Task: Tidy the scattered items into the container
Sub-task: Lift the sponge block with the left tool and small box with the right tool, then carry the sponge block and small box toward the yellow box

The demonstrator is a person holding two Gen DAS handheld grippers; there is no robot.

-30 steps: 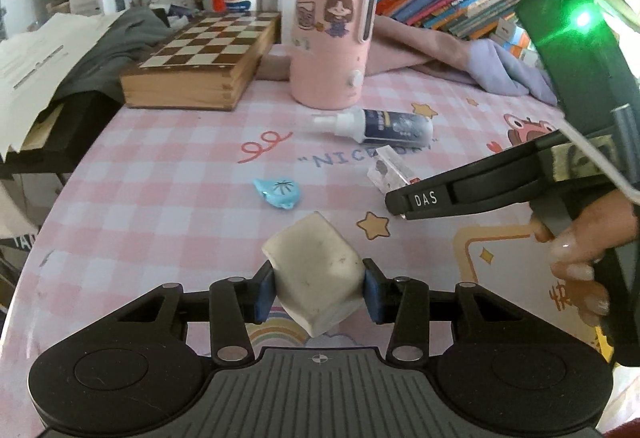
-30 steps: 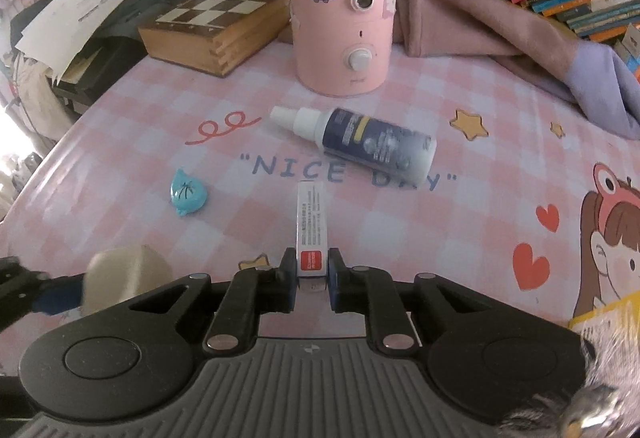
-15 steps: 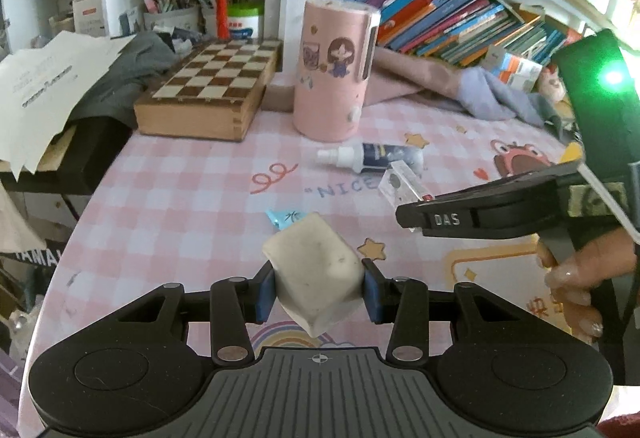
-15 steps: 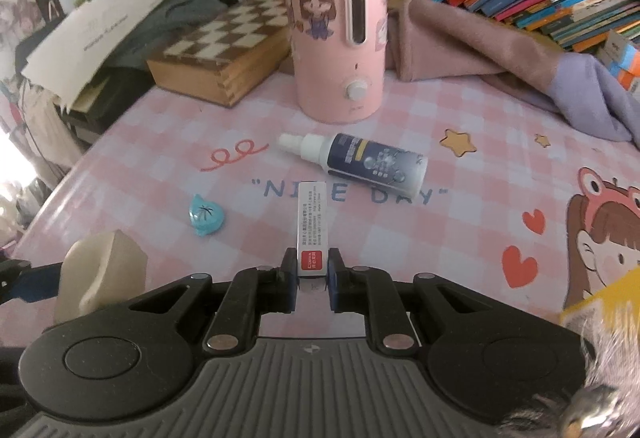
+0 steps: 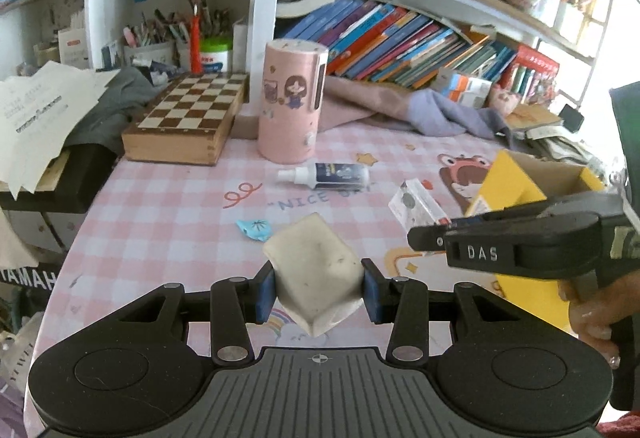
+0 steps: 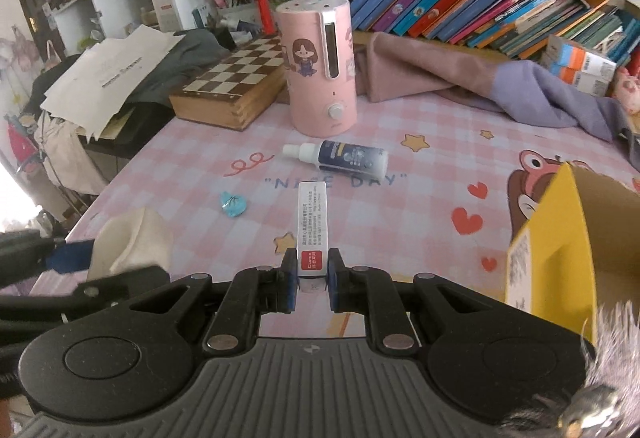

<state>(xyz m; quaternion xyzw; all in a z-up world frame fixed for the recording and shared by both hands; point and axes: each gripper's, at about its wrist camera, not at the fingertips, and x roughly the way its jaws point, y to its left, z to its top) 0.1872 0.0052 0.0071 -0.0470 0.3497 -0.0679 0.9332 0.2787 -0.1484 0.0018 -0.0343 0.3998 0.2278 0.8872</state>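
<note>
Left wrist view: left tool (image 5: 318, 290) clamps a cream, smudged eraser block (image 5: 316, 274); right tool (image 6: 312, 280) pinches a slim clear plastic case (image 6: 312, 226). Both sit above the surface, not yet in the yellow cardboard box (image 6: 560, 238); a dark spray bottle (image 6: 344, 157) and blue trinket (image 6: 233, 204) remain.

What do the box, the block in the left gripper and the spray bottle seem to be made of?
Box: likely cardboard, glossy yellow outside, plain brown inside.
Block: probably foam or rubber, matte off-white, smudged.
Spray bottle: likely plastic, white nozzle, dark printed label.
</note>
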